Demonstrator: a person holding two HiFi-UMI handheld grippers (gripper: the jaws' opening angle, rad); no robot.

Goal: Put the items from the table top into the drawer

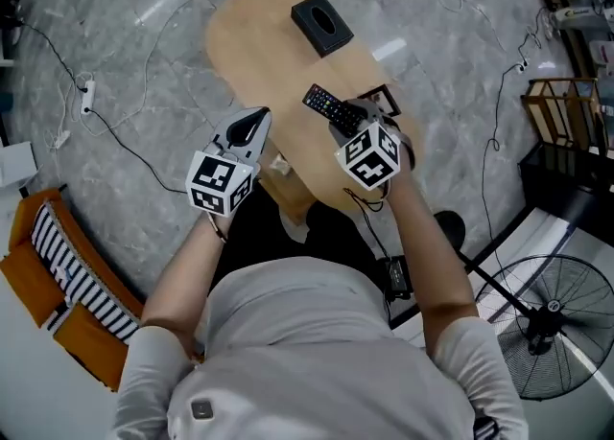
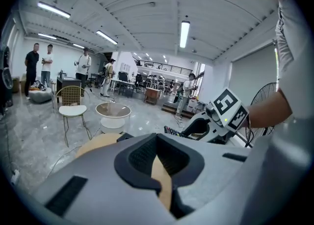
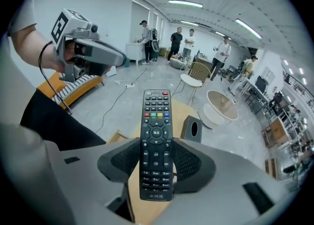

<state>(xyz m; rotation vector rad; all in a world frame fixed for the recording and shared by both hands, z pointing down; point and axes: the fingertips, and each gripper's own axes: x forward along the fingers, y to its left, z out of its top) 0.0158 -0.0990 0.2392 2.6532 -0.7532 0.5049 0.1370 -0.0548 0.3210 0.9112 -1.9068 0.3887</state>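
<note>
Right gripper (image 3: pixel 156 164): ribbed pads (image 3: pixel 122 160) clamp slim black rectangular remote (image 3: pixel 156 121).

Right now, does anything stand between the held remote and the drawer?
Nothing visible does. The right hand-held gripper clamps the remote above the table. The tissue box sits at the far end, clear of the near edge; the drawer itself cannot be made out. The left hand-held gripper, shut and empty, is beside it, apart.
</note>
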